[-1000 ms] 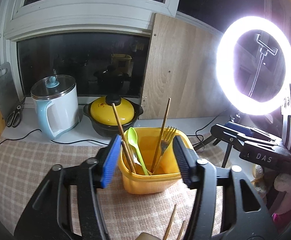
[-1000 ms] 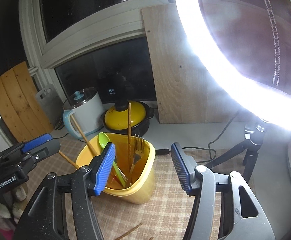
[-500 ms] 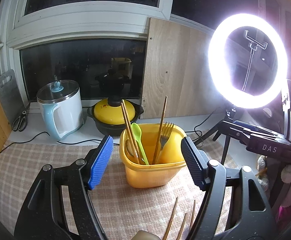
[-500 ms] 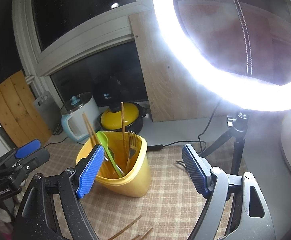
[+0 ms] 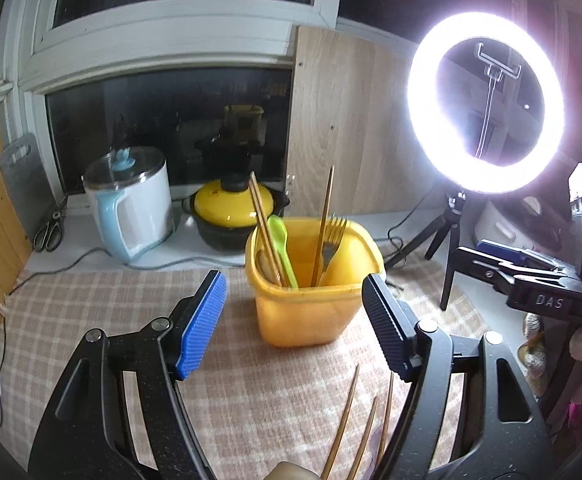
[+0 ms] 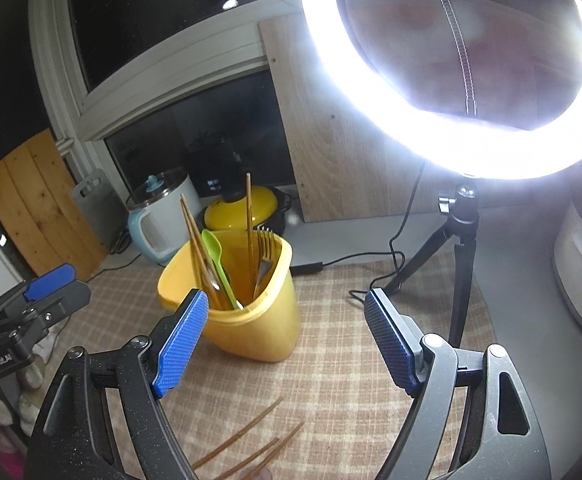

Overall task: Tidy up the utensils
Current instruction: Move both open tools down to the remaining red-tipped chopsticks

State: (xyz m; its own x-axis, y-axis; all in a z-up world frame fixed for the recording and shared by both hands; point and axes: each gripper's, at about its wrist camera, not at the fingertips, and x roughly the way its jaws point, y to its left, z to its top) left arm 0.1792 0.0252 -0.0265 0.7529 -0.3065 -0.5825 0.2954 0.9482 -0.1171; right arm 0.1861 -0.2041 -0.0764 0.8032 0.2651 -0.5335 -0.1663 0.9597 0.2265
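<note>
On checked beige cloth, far left by the window: scissors, then a white electric kettle with pale-blue handle and glass lid, then a black pot with yellow lid. Centre: yellow plastic utensil tub standing upright on the cloth, holding a pair of wooden chopsticks leaning left, green plastic spoon, one single upright chopstick and a metal fork. Left gripper jaws wide apart, blue pads empty, tub just beyond the tips. Three loose wooden chopsticks lie on the cloth in front of the tub, near the lower frame edge. Right gripper also spread wide, nothing held, left pad overlapping the tub in view, contact unclear. Far right: lit ring light on a small black tripod.
</note>
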